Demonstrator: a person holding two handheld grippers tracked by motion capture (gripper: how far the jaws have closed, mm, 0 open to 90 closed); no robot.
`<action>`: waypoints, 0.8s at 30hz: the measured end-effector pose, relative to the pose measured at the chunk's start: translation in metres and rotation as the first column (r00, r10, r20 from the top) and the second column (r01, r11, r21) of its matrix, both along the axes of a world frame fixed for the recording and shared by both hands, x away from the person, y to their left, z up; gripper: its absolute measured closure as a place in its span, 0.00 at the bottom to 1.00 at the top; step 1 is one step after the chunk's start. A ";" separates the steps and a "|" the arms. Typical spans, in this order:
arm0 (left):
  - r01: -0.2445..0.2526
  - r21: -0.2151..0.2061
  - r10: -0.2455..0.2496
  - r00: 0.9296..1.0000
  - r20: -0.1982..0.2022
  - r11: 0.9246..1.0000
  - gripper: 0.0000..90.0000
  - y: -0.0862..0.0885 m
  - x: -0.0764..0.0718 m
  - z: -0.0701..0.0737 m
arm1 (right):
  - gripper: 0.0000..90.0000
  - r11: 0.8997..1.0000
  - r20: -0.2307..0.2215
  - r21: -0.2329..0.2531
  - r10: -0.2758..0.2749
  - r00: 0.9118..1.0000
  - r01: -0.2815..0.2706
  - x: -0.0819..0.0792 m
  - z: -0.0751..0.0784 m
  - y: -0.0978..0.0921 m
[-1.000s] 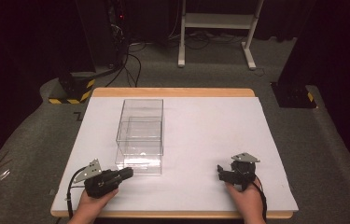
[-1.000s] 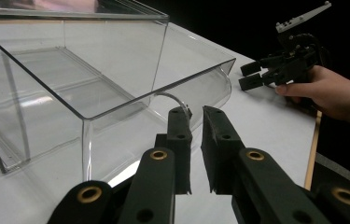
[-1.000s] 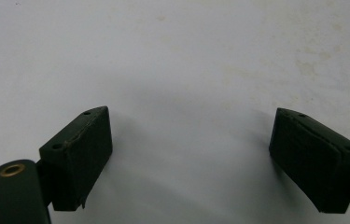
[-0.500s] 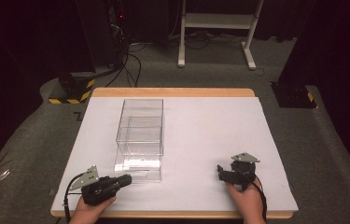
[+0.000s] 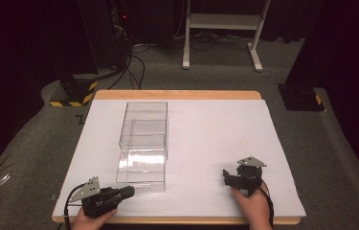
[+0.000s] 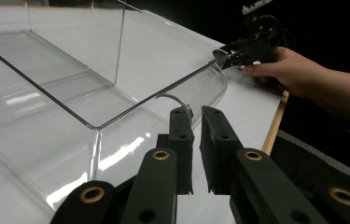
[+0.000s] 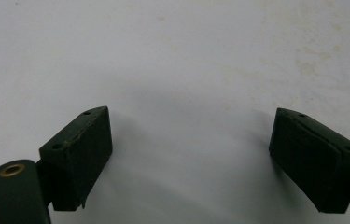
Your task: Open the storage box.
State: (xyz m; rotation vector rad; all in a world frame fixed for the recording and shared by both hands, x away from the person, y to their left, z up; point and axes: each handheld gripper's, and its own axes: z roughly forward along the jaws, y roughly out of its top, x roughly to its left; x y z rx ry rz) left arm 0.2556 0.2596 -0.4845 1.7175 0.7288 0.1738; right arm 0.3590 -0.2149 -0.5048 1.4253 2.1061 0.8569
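Left jaws: the left gripper (image 5: pixel 128 192) has its jaws almost pressed together, a thin gap between them and nothing pinched; in the left gripper view (image 6: pixel 196 151) they point at the near end of the clear box.
Right jaws: the right gripper (image 5: pixel 226 174) has its jaws spread wide with nothing between them; the right gripper view (image 7: pixel 189 154) shows bare white table surface under them.
Left gripper place: by the table's near left corner, lying low, held by the left hand (image 5: pixel 93 220) at the near edge, just beside the box's near end.
Right gripper place: toward the table's near right corner, held by the right hand (image 5: pixel 252 206), well apart from the box.
Clear plastic box (image 5: pixel 142 143): a long, open-topped transparent container on the left half of the table (image 5: pixel 206 129), running from near the far edge toward the near edge; a smaller clear section sits at its near end with a curved lip (image 6: pixel 175 99).
Table: white top with a wooden rim, standing on grey carpet (image 5: pixel 340 143).
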 end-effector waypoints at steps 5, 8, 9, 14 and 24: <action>0.003 0.001 -0.003 1.000 -0.001 1.000 0.92 0.001 -0.004 0.000 | 0.15 1.000 0.000 0.000 0.000 1.000 0.000 0.000 0.000 0.000; -0.001 -0.004 0.001 1.000 -0.003 1.000 0.92 0.003 -0.005 -0.001 | 0.15 1.000 0.000 0.000 0.000 1.000 0.000 0.000 0.000 0.000; -0.003 -0.004 0.003 1.000 -0.002 1.000 0.92 0.004 -0.006 -0.001 | 0.15 1.000 0.000 0.000 0.000 1.000 0.000 0.000 0.000 0.000; -0.026 -0.011 0.026 1.000 0.015 1.000 0.87 0.006 -0.007 0.002 | 0.15 1.000 0.000 0.000 0.000 1.000 0.000 0.000 0.000 0.000; -0.064 0.013 0.063 0.997 0.039 0.998 0.76 0.014 -0.018 0.013 | 0.15 1.000 0.000 0.000 0.000 1.000 0.000 0.000 0.000 0.000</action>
